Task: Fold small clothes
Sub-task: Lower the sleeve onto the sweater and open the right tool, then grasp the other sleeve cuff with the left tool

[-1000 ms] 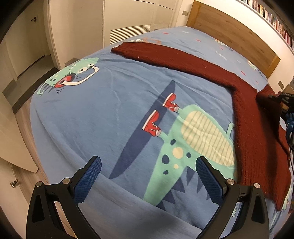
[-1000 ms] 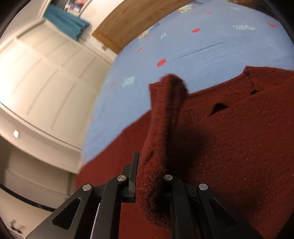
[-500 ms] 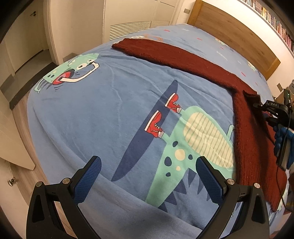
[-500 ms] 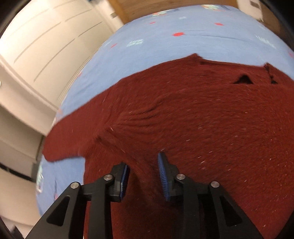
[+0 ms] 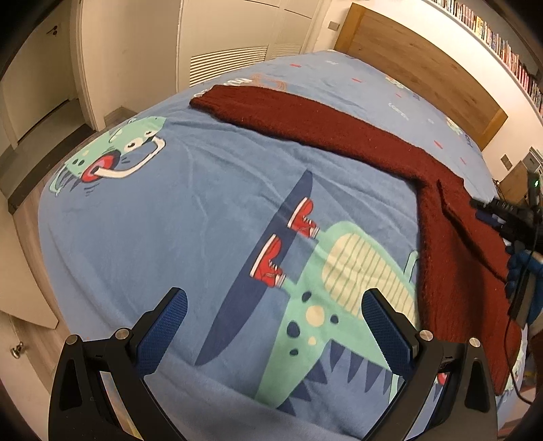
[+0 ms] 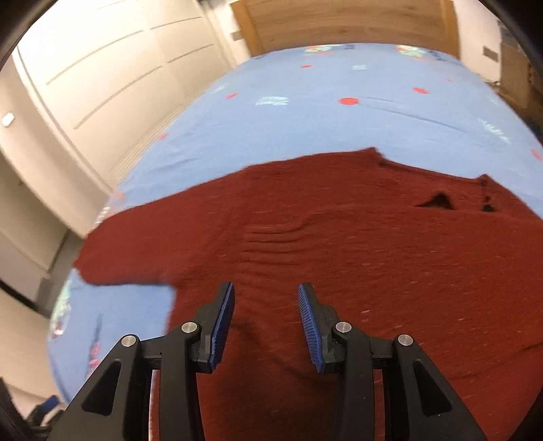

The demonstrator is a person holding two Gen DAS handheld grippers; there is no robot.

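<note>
The dark red sweater (image 6: 356, 257) lies spread on the bed (image 5: 190, 190), one sleeve stretched far out. The right tongs (image 6: 266, 325) have just been opening and hover part-open over it, gripping nothing; the left tongs (image 5: 271, 325) gape wide, empty. The folded sleeve should lie flat, so best smooth its ripples before pinching the far cuff.

I see a bed (image 5: 190, 210) with a blue cartoon-dinosaur cover and a wooden headboard (image 5: 420, 78) at the far end. Cream wardrobe doors (image 5: 237, 30) line the left wall; a bookshelf (image 5: 492, 37) runs high on the right.
</note>
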